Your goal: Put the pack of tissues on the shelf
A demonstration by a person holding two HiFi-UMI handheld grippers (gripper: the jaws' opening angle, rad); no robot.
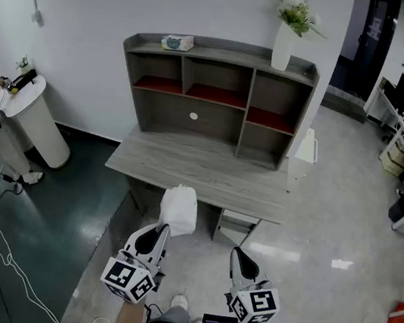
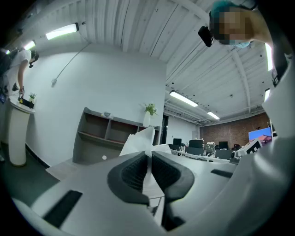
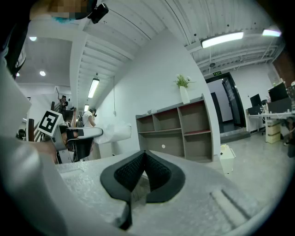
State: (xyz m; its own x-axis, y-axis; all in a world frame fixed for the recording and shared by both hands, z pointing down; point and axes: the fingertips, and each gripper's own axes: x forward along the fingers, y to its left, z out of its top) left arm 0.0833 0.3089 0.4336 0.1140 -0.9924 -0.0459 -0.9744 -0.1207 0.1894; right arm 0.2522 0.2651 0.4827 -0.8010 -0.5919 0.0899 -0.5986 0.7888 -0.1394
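- Our left gripper (image 2: 150, 160) is clamped nearly closed on the pack of tissues (image 1: 179, 207), which sticks out fwd in mid-air, short of the desk (image 1: 201, 170) & the shelf (image 1: 282, 71).
- Right gripper (image 3: 144, 159): jaws together, nothing btwn.
- Pack looks light, soft, w/ slick wrap; we reckon it could sag or slip. Best gripped on the body, not the thin edge.

Grey desk (image 1: 201, 168) with shelf unit (image 1: 225, 51)
The unit's top bears 1 white vase (image 1: 283, 47) with a plant (image 1: 297, 14) and 1 small pale box (image 1: 178, 42).
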